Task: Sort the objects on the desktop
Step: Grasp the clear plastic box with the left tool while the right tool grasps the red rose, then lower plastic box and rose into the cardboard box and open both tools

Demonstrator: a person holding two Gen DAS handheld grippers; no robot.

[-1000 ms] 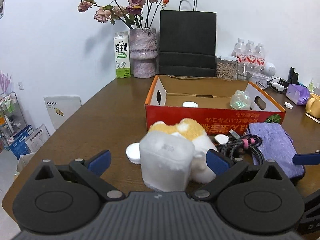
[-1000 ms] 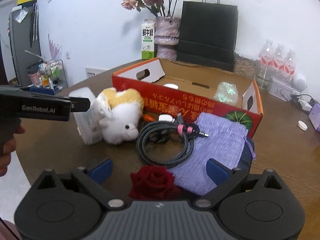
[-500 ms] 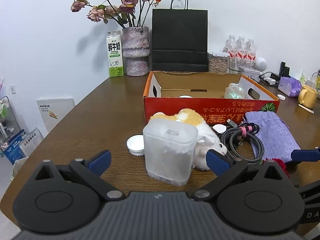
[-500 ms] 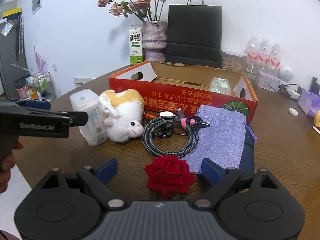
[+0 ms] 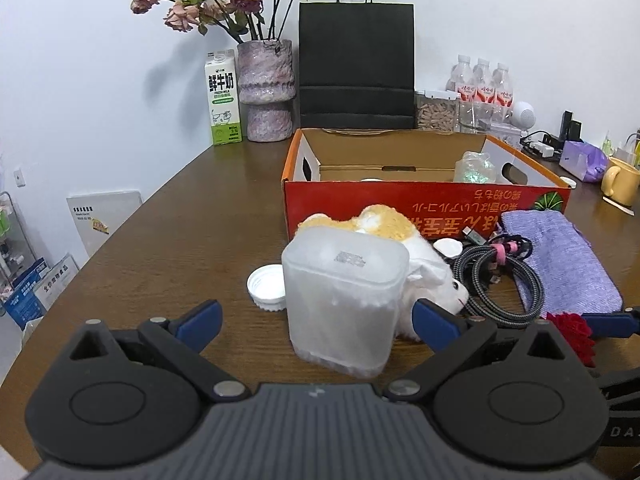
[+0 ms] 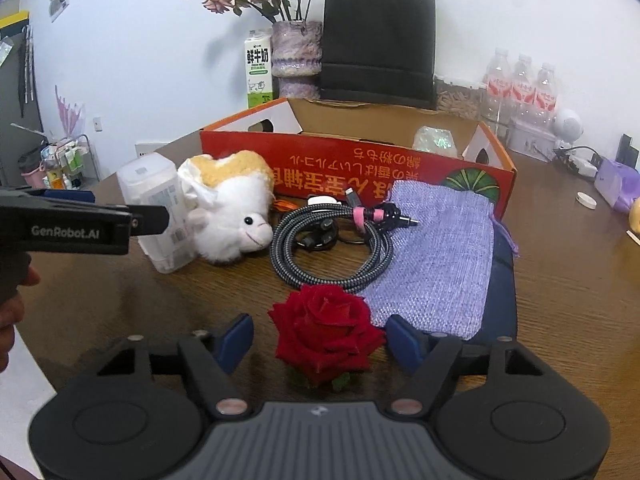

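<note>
A frosted white plastic container (image 5: 344,296) stands on the brown table, between the wide-open fingers of my left gripper (image 5: 316,318), untouched. Behind it lies a white and orange plush toy (image 5: 404,240). My right gripper (image 6: 320,340) is open with a red rose (image 6: 326,330) between its fingers, not clamped. A coiled braided cable (image 6: 332,240) and a purple knit pouch (image 6: 436,252) lie beyond the rose. An open red cardboard box (image 5: 424,196) sits behind them, holding a shiny wrapped item (image 5: 476,166). The left gripper also shows at the left of the right wrist view (image 6: 80,220).
A white bottle cap (image 5: 266,288) lies left of the container. At the back stand a milk carton (image 5: 223,98), a vase of dried roses (image 5: 266,88), a black paper bag (image 5: 356,64) and water bottles (image 5: 482,84). A yellow mug (image 5: 622,180) is at far right.
Both grippers have pulled back toward me, so the container and the rose sit farther out between the fingers. The right gripper's fingers have closed in somewhat around the rose.
</note>
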